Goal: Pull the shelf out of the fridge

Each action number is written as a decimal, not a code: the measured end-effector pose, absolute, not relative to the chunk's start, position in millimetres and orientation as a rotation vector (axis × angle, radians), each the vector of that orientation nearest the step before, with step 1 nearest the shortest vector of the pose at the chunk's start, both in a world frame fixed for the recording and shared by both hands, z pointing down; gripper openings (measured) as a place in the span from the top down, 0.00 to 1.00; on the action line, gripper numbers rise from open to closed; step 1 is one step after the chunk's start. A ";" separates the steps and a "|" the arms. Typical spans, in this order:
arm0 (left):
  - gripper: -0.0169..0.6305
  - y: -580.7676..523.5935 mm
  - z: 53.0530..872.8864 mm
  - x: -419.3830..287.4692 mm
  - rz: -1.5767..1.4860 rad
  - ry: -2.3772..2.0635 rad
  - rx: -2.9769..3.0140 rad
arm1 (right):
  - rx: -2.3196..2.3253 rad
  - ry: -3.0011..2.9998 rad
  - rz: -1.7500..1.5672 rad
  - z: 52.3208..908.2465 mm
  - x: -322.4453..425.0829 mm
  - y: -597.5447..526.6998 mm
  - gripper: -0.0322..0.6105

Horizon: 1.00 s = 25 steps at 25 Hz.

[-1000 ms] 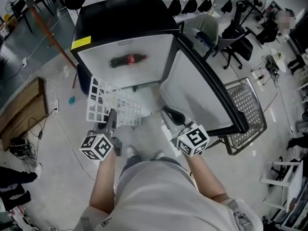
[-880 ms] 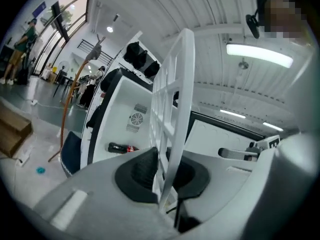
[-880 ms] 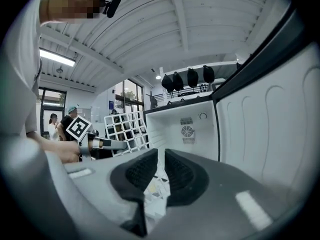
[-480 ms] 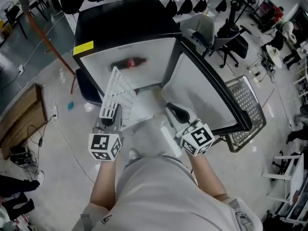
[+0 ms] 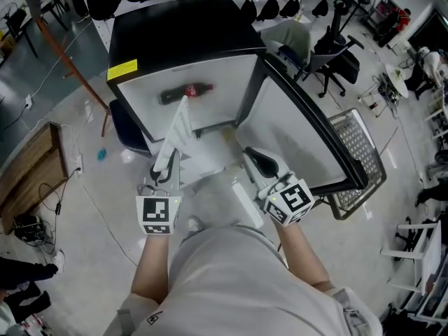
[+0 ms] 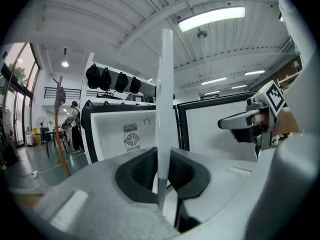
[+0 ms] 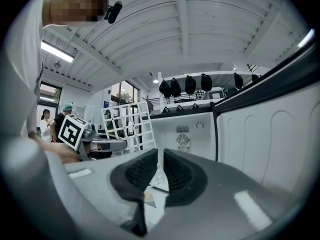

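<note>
The white wire shelf (image 5: 178,127) is out of the open fridge (image 5: 182,47) and stands on edge, upright, in front of it. My left gripper (image 5: 163,170) is shut on the shelf's near edge. In the left gripper view the shelf (image 6: 164,109) shows as a thin vertical strip between the pads of that gripper (image 6: 162,184). My right gripper (image 5: 255,161) hangs to the right of the shelf, shut and holding nothing, near the open fridge door (image 5: 294,131). In the right gripper view, its pads (image 7: 160,171) nearly meet and the shelf (image 7: 131,126) shows as a grid at the left.
A cola bottle (image 5: 185,92) lies inside the fridge. A grey wire rack (image 5: 360,152) lies on the floor behind the door. A wooden crate (image 5: 31,159) sits at the left, office chairs (image 5: 336,54) at the back right. The person's feet (image 5: 210,224) stand close to the fridge.
The shelf has rolled from lying broad and flat to standing on edge in the left gripper. Both grippers have risen a little; the right one stays empty.
</note>
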<state>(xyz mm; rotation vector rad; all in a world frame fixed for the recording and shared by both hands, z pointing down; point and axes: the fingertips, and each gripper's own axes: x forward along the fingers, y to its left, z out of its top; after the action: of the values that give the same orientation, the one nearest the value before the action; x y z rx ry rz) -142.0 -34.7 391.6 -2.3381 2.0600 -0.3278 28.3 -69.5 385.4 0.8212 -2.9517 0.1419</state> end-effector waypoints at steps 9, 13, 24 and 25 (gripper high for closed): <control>0.93 -33.1 386.7 -143.1 -0.394 2.041 -2.258 | 0.812 -2.962 0.175 387.5 26.3 -68.0 0.89; 0.93 -32.7 387.3 -142.8 -0.393 2.044 -2.259 | 0.799 -2.966 0.186 389.6 25.4 -66.7 0.90; 0.93 -31.2 392.3 -144.4 -0.391 2.065 -2.253 | 0.797 -2.943 0.161 396.3 27.8 -65.4 0.90; 0.93 -30.9 392.9 -145.0 -0.390 2.070 -2.252 | 0.799 -2.940 0.161 396.8 28.3 -65.2 0.90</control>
<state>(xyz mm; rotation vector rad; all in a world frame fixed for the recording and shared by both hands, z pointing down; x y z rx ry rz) -145.0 -30.9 392.9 -2.2519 2.0700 -0.3898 28.3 -65.2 396.8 0.7994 -2.9403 0.1610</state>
